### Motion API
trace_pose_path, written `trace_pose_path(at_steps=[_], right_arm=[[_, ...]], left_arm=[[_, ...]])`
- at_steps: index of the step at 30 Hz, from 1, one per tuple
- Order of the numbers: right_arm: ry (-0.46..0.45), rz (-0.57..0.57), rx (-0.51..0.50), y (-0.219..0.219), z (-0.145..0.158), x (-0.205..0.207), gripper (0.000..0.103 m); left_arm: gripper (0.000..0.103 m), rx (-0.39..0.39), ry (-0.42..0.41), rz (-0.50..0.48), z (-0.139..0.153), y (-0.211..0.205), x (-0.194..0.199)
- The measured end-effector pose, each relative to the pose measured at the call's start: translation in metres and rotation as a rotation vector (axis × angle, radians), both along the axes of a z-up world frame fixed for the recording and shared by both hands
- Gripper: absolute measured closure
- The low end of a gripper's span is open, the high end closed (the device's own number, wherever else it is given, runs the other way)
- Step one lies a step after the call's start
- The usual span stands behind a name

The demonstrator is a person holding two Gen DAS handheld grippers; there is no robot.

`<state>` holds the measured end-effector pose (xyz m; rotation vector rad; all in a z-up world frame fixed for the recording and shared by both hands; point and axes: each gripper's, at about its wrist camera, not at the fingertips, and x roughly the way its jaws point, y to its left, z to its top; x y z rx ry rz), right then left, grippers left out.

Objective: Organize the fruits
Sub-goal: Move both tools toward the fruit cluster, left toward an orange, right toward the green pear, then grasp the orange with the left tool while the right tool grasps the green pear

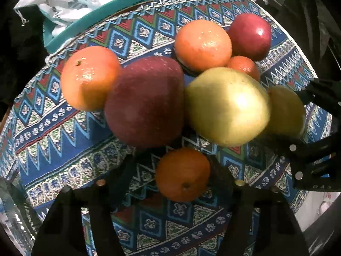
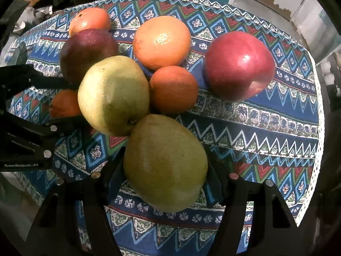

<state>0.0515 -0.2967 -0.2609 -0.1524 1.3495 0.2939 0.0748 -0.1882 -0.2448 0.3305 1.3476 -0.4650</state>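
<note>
A small orange [image 1: 182, 174] sits on the patterned cloth [image 1: 64, 132] between the fingers of the left gripper [image 1: 173, 177]; the right finger lies against its side, the left finger stands just clear, so a firm pinch cannot be confirmed. A yellow-green pear [image 2: 165, 163] lies between the fingers of the right gripper [image 2: 164, 177], both fingers close at its flanks; contact cannot be told.

Just beyond the small orange, a dark red apple [image 1: 145, 101] touches a second pear [image 1: 227, 106]. A large orange [image 1: 90, 77] sits left of that apple. Farther off lie another large orange [image 1: 202, 44], a bright red apple [image 1: 250, 36] and a small orange [image 1: 244, 66] between them.

Container: a teal box [image 1: 89, 24] stands beyond the far left edge of the cloth, holding crumpled floral fabric [image 1: 61, 2]. No fruit is seen in it.
</note>
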Motion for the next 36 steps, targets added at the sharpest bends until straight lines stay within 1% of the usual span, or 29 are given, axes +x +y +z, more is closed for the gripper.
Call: trace_pose_path(at_steps=[2, 3, 7, 10, 16, 22, 27, 29, 33, 36], right_arm=[[-0.003, -0.003, -0.004, -0.003, 0.002, -0.002, 0.035], [-0.005, -0.005, -0.006, -0.004, 0.001, -0.003, 0.035], [-0.018, -0.019, 0.003, -0.007, 0.002, -0.011, 0.035], [-0.023, -0.036, 0.028, -0.011, 0.007, -0.018, 0.035], [-0.073, -0.078, 0.057, -0.021, 0.03, -0.022, 0.035], [-0.121, -0.116, 0.047, -0.032, 0.052, -0.029, 0.035], [-0.17, -0.134, 0.054, -0.037, 0.076, -0.032, 0.035], [-0.195, -0.138, 0.058, -0.032, 0.084, -0.03, 0.035], [-0.239, -0.14, 0.068, -0.025, 0.101, -0.027, 0.035], [-0.274, -0.132, 0.074, -0.021, 0.115, -0.028, 0.035]], left_arm=[[0.053, -0.001, -0.001, -0.013, 0.0, -0.002, -0.002], [0.055, 0.003, -0.011, -0.021, 0.001, -0.002, -0.003], [0.056, 0.004, -0.024, -0.009, 0.002, 0.0, -0.002], [0.056, 0.0, -0.032, 0.007, 0.006, 0.008, -0.003], [0.056, -0.023, -0.061, 0.015, 0.021, 0.018, -0.003], [0.056, -0.03, -0.112, 0.005, 0.037, 0.017, -0.013], [0.056, -0.039, -0.183, -0.004, 0.063, 0.017, -0.03], [0.056, -0.045, -0.204, -0.005, 0.068, 0.022, -0.026], [0.056, -0.059, -0.248, 0.0, 0.089, 0.026, -0.031], [0.056, -0.076, -0.265, 0.002, 0.101, 0.03, -0.032]])
